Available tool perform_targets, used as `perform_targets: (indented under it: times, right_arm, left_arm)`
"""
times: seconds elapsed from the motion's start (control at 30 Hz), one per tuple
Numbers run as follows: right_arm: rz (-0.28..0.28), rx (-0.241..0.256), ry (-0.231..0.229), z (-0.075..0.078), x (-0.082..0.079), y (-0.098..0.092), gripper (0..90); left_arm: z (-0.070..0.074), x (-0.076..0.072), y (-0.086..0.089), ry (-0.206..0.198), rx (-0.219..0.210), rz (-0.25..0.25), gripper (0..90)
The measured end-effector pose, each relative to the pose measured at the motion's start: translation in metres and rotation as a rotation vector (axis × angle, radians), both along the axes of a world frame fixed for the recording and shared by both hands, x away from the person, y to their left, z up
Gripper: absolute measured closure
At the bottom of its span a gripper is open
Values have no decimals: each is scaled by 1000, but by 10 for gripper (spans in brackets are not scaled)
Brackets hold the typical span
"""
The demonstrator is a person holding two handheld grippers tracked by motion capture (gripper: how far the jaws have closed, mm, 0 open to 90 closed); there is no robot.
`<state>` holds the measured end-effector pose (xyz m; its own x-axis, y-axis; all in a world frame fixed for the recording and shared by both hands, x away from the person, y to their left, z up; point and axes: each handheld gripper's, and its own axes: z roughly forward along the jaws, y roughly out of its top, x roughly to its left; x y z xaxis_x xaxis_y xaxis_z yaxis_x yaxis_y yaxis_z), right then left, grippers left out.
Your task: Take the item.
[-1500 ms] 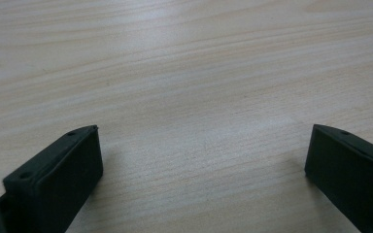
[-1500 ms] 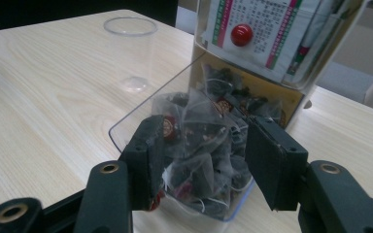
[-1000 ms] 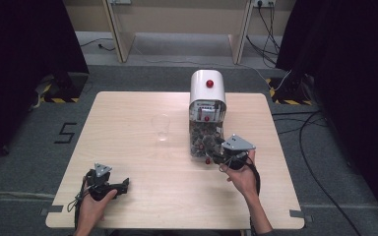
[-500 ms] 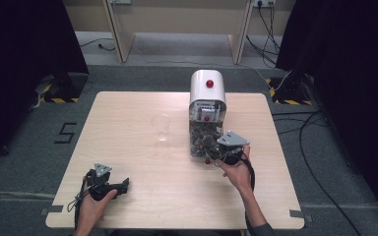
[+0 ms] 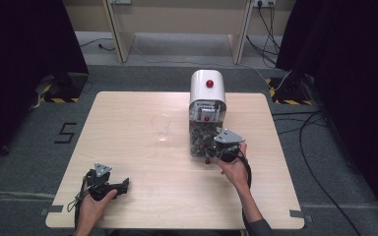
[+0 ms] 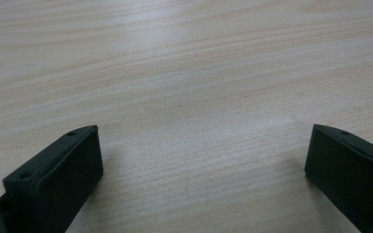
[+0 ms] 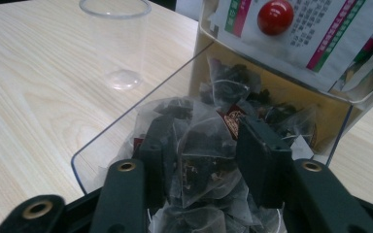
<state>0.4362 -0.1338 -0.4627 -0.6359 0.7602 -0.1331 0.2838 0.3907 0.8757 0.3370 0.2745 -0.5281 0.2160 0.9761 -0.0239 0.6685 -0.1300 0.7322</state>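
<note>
Right gripper view is showing the right tongs [image 7: 206, 160] reaching into the open tray at the foot of the dispenser [image 5: 207, 98], their jaws partly closed with a mesh tea bag [image 7: 204, 160] standing between them. The jaws are sitting close against the bag's sides, but I cannot tell whether they are pinching it yet or merely bracketing it. Judgement: the pick-up step is in hand, the bag being selected from the heap and not yet lifted out.

The tea bag is lying on top of the pile of like bags in the clear tray, at the dispenser's 6 o'clock side in the high view. It is a pyramid sachet; its long axis is running roughly upright in the right gripper view, apex pointing toward 12 o'clock, broad base toward the tongs' roots. Its tag and string are not discernible.

The clear plastic cup [image 5: 161, 127] is standing upright and empty on the bench [image 5: 128, 147], at about 9 o'clock from the dispenser and well apart from it.

The left tongs [image 5: 120, 186] are resting wide open and low over bare bench at the near left corner, holding nothing.

Judgement on the next move: it is calling for a firm closure on this one bag alone, then a straight lift clear of the tray's wall before swinging toward the cup, since neighbouring bags are touching it and may drag along.
</note>
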Motion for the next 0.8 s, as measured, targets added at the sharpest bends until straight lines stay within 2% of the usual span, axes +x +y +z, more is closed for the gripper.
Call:
perform_targets:
  times: [0.13, 0.23, 0.47, 0.5, 0.8]
  right_arm:
    - [-2, -5, 11, -4, 3, 0, 647]
    - [-8, -2, 18, -6, 3, -3, 747]
    - [7, -6, 2, -5, 1, -5, 821]
    - [22, 1, -5, -2, 0, -5, 861]
    - [33, -4, -44, 6, -4, -7, 900]
  left_arm:
    - [0, 0, 0, 0, -1, 0, 0]
    - [0, 0, 0, 0, 0, 0, 0]
    - [0, 0, 0, 0, 0, 0, 0]
    - [0, 0, 0, 0, -1, 0, 0]
    - [0, 0, 0, 0, 0, 0, 0]
